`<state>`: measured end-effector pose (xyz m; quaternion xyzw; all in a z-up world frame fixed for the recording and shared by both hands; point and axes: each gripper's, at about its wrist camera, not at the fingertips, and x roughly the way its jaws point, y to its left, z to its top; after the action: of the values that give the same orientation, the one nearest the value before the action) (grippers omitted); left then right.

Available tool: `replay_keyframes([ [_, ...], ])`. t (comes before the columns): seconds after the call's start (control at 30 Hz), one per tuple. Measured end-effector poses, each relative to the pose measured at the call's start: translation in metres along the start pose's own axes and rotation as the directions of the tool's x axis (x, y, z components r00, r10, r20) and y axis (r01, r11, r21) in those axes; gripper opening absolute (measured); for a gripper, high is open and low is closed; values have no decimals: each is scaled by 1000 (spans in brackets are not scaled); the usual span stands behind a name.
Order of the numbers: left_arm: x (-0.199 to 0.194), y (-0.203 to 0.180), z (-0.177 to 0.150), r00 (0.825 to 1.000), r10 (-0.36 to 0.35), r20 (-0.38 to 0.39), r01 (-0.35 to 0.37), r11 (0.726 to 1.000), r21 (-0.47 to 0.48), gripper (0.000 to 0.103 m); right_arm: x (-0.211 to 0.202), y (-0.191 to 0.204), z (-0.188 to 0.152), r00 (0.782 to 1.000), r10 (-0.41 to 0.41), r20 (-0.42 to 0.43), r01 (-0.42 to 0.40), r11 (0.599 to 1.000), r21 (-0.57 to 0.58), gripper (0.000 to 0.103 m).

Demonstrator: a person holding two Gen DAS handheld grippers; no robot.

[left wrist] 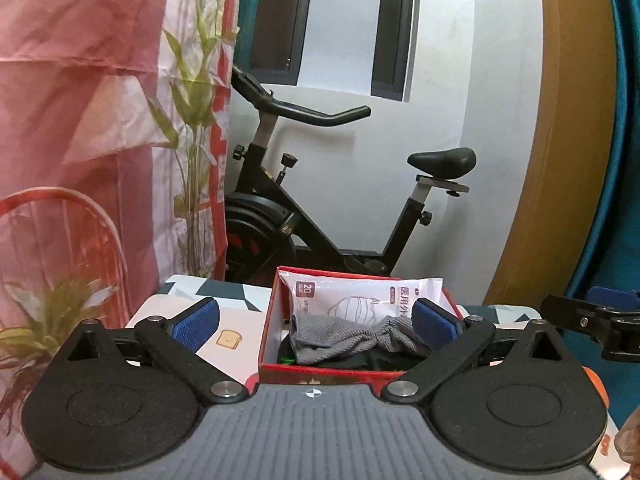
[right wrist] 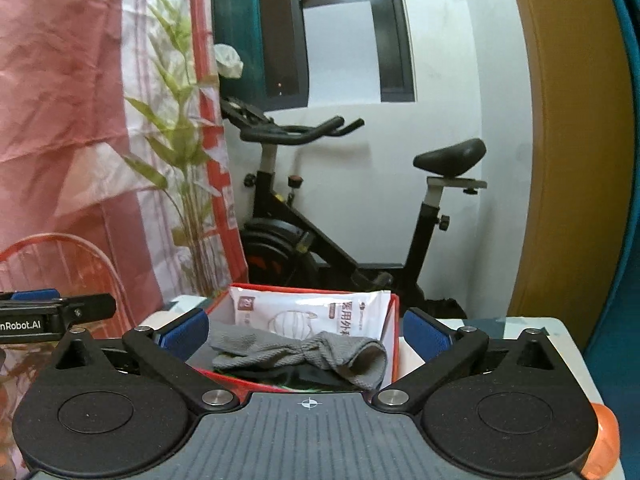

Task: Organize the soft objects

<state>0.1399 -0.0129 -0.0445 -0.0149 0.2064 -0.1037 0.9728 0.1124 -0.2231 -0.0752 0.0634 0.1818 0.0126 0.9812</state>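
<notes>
Behind the work surface stands an exercise bike (left wrist: 320, 200) against a white wall, with a pink patterned curtain (left wrist: 80, 100) and a leafy plant (left wrist: 192, 120) to the left. Patterned table (left wrist: 232, 320) holds a red box (left wrist: 320, 374), open at the top.

Contents of box: a white packet of face masks (left wrist: 360, 296) leans upright against the far wall, likely stood on edge to save floor space. A grey cloth (left wrist: 348, 338) lies crumpled across the top of something dark underneath; in the right wrist view one end of the cloth (right wrist: 320, 354) droops over the box's near right rim. Judgement: cloth is in the box but loosely, not tucked in.

Left gripper (left wrist: 316, 322): jaws spread wide, nothing between the pads, box framed in the gap but not touched. Right gripper (right wrist: 306, 338): jaws likewise spread wide, empty, clear of the cloth. Each tool shows at the edge of the other's view, so they sit side by side, both facing the box.

Judgement: soft items collected in one container; the overhanging cloth end may want pushing in.
</notes>
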Motion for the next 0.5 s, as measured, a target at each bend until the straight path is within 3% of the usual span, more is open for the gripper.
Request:
replay_keyframes([
  [0.5, -118, -4, -5, 986, 104, 127, -106, 994, 5, 103, -117, 29, -1, 993, -4, 122, 5, 1000, -10, 103],
])
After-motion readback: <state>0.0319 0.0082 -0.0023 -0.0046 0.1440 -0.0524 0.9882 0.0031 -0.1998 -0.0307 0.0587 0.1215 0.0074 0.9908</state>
